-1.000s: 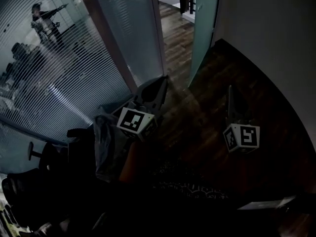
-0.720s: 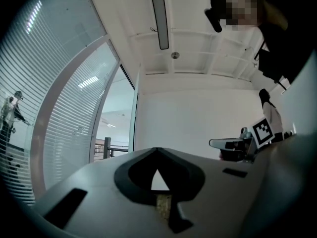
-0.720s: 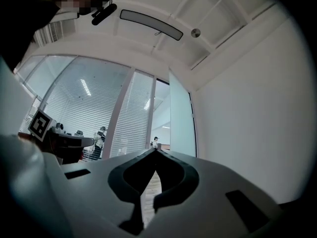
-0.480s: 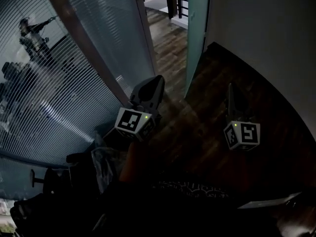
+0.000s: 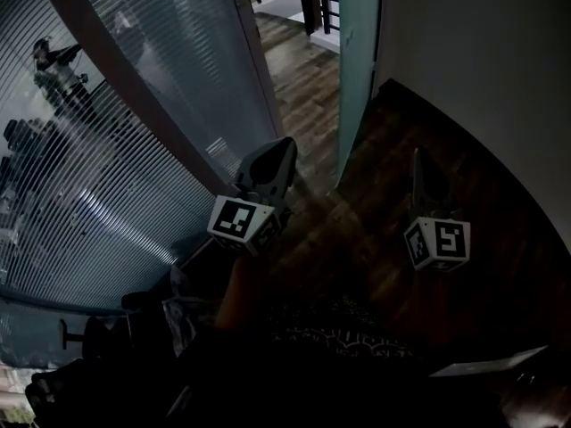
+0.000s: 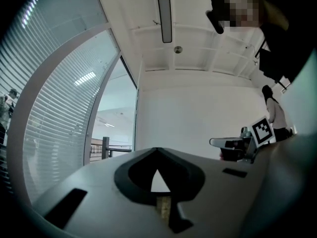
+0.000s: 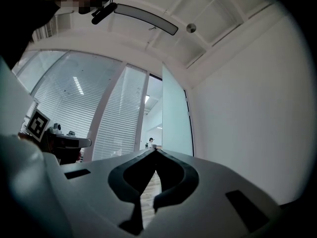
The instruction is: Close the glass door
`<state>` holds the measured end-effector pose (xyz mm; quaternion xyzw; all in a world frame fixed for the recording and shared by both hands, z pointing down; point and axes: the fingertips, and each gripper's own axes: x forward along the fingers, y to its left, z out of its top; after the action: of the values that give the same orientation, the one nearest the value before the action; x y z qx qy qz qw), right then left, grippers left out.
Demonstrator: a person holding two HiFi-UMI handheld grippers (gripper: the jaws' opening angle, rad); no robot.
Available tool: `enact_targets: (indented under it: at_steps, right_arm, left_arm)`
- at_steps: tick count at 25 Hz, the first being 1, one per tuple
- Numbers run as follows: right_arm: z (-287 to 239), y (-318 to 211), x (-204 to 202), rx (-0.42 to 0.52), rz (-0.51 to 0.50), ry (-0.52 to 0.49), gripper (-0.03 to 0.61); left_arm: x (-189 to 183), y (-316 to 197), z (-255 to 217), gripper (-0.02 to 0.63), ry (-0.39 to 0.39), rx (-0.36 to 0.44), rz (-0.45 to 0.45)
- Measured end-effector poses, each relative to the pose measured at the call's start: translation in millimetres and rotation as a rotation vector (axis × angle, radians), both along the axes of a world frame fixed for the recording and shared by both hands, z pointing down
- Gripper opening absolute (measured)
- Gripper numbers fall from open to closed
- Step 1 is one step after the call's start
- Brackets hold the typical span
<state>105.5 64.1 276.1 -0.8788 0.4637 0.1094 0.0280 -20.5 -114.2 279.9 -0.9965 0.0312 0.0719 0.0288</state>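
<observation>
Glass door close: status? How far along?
Done: nothing yet. The glass door stands open, edge-on beside the white wall.
In hand: left tongs and right tongs are both shut and empty, short of the door.
Left: reach the door and swing it across the doorway.

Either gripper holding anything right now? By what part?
Nothing is held. The left gripper and the right gripper both have their jaws together and empty, clear of the glass door.
</observation>
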Motion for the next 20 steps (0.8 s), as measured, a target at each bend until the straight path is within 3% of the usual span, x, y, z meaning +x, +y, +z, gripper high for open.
enact_targets:
  at_steps: [11,20]
  right_arm:
    - [0.8,-50.5,120.8,-0.038,-0.089,0.023,0.003]
    - [7.7,-73.3,175.9,-0.052,-0.166,0.016,0.003]
  left_arm:
    - [105.6,-30.6,-1.3,0.002,0.006,-0.004,-0.094]
    - [149.7,-43.3,6.1,0.002,0.007,-0.016,-0.164]
